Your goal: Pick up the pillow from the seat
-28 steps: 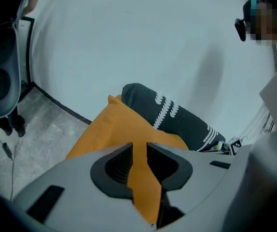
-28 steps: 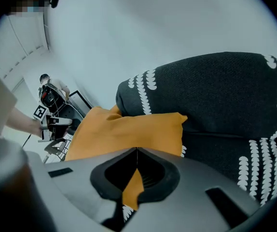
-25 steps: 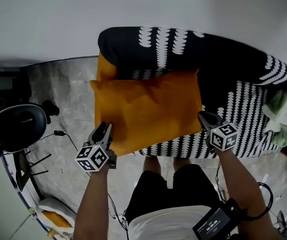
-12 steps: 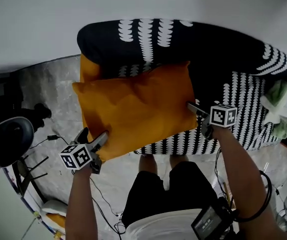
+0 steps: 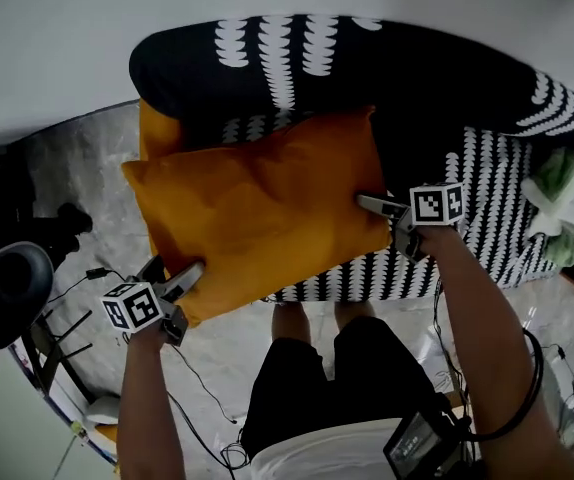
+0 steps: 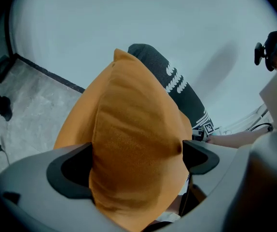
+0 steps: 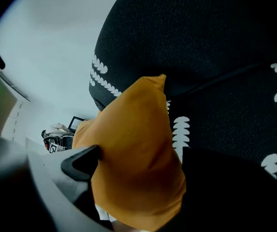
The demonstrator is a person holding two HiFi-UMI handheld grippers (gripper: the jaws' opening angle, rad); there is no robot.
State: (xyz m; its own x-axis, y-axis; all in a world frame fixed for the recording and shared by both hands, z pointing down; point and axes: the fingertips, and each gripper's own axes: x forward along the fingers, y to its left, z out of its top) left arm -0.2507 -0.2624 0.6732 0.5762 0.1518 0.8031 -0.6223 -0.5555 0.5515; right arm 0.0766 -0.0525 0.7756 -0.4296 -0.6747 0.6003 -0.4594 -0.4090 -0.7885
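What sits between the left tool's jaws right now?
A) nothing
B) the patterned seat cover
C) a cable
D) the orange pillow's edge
D: the orange pillow fills the gap of the left tool, whose jaws have just been opening.

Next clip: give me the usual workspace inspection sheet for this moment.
Surface: black, white-patterned seat.
Job's things: orange pillow lying on the seat, one corner overhanging its edge.
Clutter: green and white cloths at the seat's right end.
Grippers: left gripper and right gripper have just been opening; a pillow corner sits between each one's fingers.
Cables: cable on the floor, another along the right arm.
Surroundings: grey floor, white wall.
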